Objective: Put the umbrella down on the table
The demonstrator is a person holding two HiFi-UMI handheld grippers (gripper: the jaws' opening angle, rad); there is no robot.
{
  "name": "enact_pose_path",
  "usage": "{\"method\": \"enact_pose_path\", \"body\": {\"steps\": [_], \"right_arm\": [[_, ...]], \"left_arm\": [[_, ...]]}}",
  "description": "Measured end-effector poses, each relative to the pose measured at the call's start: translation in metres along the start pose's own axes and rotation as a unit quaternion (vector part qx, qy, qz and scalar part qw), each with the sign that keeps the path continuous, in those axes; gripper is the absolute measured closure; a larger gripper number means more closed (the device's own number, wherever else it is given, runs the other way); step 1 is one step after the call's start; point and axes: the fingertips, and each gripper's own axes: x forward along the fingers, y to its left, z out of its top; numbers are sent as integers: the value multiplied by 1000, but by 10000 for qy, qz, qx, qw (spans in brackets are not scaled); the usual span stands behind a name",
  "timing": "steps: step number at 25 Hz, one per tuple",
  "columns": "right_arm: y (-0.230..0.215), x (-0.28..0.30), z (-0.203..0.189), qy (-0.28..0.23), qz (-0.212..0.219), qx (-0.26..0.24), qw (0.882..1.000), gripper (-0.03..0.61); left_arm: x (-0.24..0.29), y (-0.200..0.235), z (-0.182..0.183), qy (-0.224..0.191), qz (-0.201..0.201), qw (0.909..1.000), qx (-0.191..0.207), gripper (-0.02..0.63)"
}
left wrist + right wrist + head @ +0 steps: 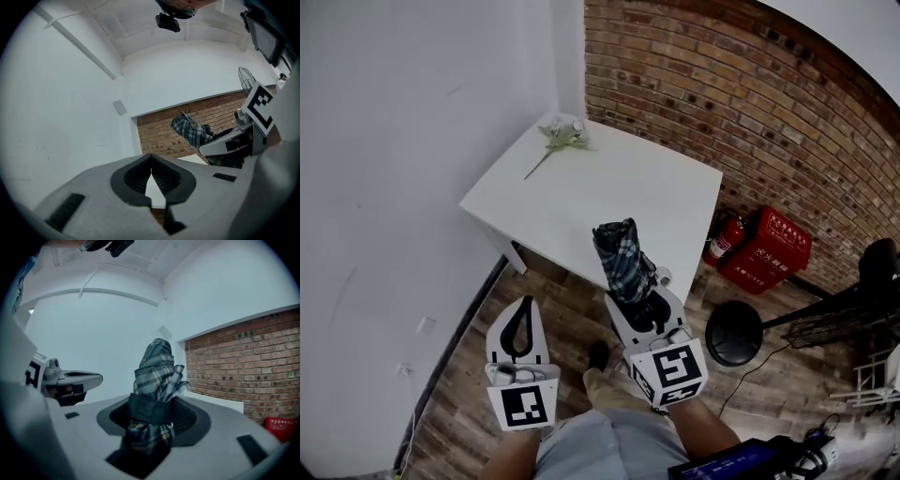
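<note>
A folded plaid umbrella (622, 258) stands nearly upright in my right gripper (642, 302), whose jaws are shut on its lower part at a dark strap (149, 409). The canopy end (156, 371) points up and away from me. Umbrella and gripper hang over the near edge of the white table (609, 187). My left gripper (524, 302) is to the left, over the wooden floor beside the table's near corner. Its tips meet and it holds nothing (151, 164). From the left gripper view the umbrella (190, 130) shows at the right.
A green flower sprig (561, 141) lies at the table's far corner, against a white wall and a brick wall (750, 103). A fire extinguisher (727, 239), a red box (773, 246) and a black round stool (734, 333) stand on the floor to the right.
</note>
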Motion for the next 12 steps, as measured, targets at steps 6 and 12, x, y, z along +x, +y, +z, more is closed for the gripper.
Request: {"method": "enact_pose_path", "body": {"steps": [6, 12], "right_arm": [[-34, 63, -1, 148, -27, 118, 9998, 364], [-71, 120, 8, 140, -105, 223, 9996, 364]], "left_arm": [[75, 17, -5, 79, -129, 9998, 104, 604], [142, 25, -3, 113, -285, 9994, 181, 604]]}}
